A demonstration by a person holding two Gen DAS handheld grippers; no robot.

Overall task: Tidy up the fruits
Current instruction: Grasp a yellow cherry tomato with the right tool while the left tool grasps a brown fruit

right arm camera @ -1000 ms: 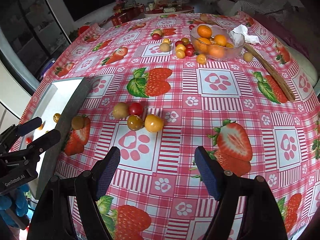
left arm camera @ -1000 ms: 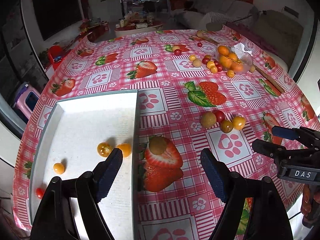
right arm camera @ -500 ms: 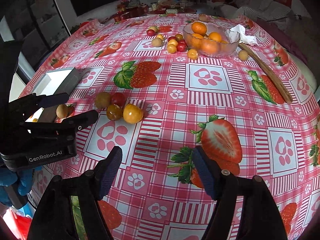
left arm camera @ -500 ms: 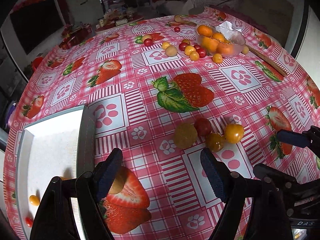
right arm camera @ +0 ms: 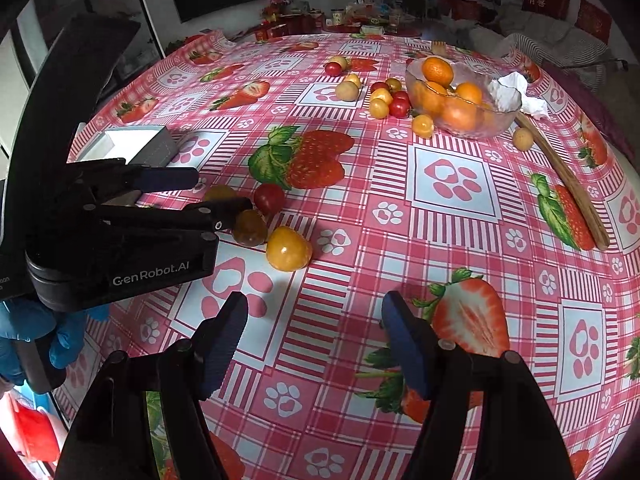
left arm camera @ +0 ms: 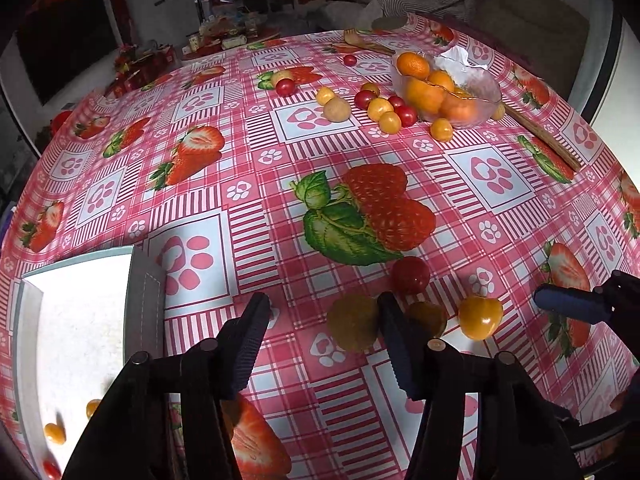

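Four small fruits lie in a cluster on the strawberry tablecloth [left arm camera: 256,152]: an olive-yellow fruit [left arm camera: 353,328], a red tomato [left arm camera: 411,275], a dark amber tomato [left arm camera: 430,317] and an orange tomato [left arm camera: 480,317]; the left gripper [left arm camera: 324,344] is clearly the nearer one, the right gripper [right arm camera: 314,340] hangs well apart over bare cloth. The olive-yellow fruit sits between the left fingers, toward the right one, and seems to touch that finger [left arm camera: 394,344]; it is round, so no long axis matters; I judge the claw needs only a small shift rightward before it closes. Both claws are spread wide and hold nothing. The white tray [left arm camera: 80,280] lies to the left of the left gripper, with three small fruits already in it, so the sorting looks only partly done; more fruits wait near the glass bowl [left arm camera: 476,92] at the far side.
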